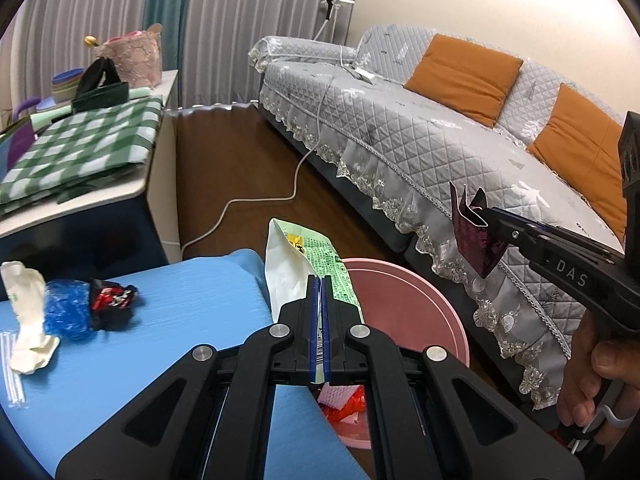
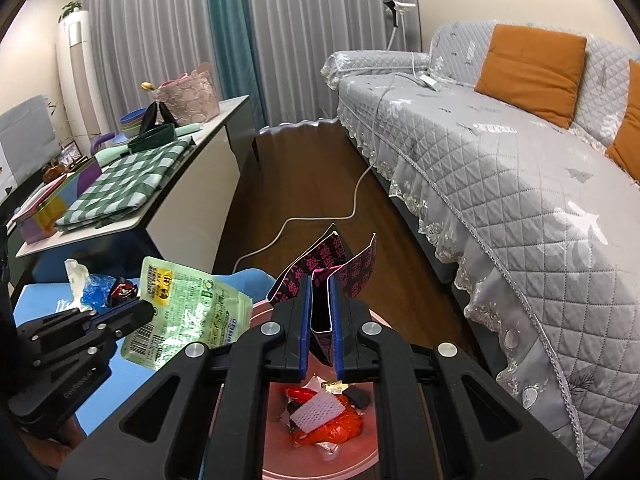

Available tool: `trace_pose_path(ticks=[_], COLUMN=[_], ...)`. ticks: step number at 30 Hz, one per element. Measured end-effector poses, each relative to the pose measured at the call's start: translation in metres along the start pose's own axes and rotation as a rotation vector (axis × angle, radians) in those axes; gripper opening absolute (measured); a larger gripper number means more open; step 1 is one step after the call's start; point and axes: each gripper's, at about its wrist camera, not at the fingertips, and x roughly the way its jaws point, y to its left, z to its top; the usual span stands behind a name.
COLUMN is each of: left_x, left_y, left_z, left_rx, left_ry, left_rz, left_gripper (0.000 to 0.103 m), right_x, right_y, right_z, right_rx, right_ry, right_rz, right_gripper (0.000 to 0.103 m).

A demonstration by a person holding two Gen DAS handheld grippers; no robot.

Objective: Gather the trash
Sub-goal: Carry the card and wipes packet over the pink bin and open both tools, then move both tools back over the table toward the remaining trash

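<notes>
The green snack pouch (image 2: 188, 312) and the dark red wrapper (image 2: 332, 268) both hang above the pink bin (image 2: 320, 468), each pinched tight in closed left tongs (image 1: 320, 280) and right tongs (image 2: 322, 284), apparently poised for dropping, while more scraps (image 1: 80, 308) wait on the blue surface (image 1: 180, 312).

Even, soft indoor light fills both of my wrist views; shadows are faint. Fisheye distortion bows the curtains (image 1: 100, 12) and sofa (image 2: 500, 152), with black vignetting at the corners. Focus is sharp throughout.
</notes>
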Motion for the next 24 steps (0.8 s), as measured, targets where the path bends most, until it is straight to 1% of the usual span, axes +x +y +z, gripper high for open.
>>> trace_pose_path(ticks=[6, 7, 8, 9, 10, 11, 12, 13, 15, 17, 19, 22, 24], left_x=[0.013, 0.015, 0.016, 0.017, 0.018, 0.017, 0.015, 0.013, 0.007, 0.002, -0.005, -0.019, -0.028], left_y=[-0.003, -0.003, -0.004, -0.004, -0.004, -0.004, -0.003, -0.001, 0.003, 0.007, 0.011, 0.018, 0.022], left_z=[0.000, 0.000, 0.000, -0.001, 0.000, 0.000, -0.001, -0.001, -0.001, -0.002, -0.002, -0.002, -0.003], left_rx=[0.003, 0.003, 0.005, 0.006, 0.006, 0.006, 0.003, -0.003, -0.015, -0.022, -0.028, -0.040, -0.045], left_ry=[0.022, 0.027, 0.034, 0.040, 0.040, 0.040, 0.037, 0.031, 0.017, 0.013, 0.007, -0.012, -0.026], left_rz=[-0.016, -0.022, -0.027, -0.024, -0.019, -0.015, -0.009, -0.002, 0.009, 0.014, 0.023, 0.040, 0.051], left_gripper=[0.002, 0.002, 0.002, 0.002, 0.004, 0.007, 0.016, 0.027, 0.036, 0.037, 0.043, 0.049, 0.052], right_x=[0.006, 0.007, 0.008, 0.008, 0.009, 0.009, 0.008, 0.007, 0.006, 0.003, -0.001, -0.010, -0.019], right_y=[-0.003, -0.003, -0.004, -0.005, -0.007, -0.009, -0.011, -0.012, -0.012, -0.010, -0.005, 0.000, 0.004], right_z=[0.000, -0.001, 0.000, 0.000, 0.000, 0.000, 0.000, 0.000, 0.000, 0.001, 0.003, 0.006, 0.010], right_rx=[0.007, 0.010, 0.013, 0.017, 0.022, 0.035, 0.048, 0.055, 0.058, 0.051, 0.044, 0.040, 0.041], right_ry=[0.009, 0.011, 0.014, 0.016, 0.021, 0.019, 0.011, 0.009, 0.013, 0.010, 0.003, -0.015, -0.031], right_rz=[-0.002, -0.007, -0.015, -0.028, -0.041, -0.056, -0.065, -0.067, -0.066, -0.069, -0.067, -0.065, -0.060], right_gripper=[0.010, 0.015, 0.015, 0.019, 0.039, 0.049, 0.060, 0.061, 0.062, 0.065, 0.071, 0.081, 0.084])
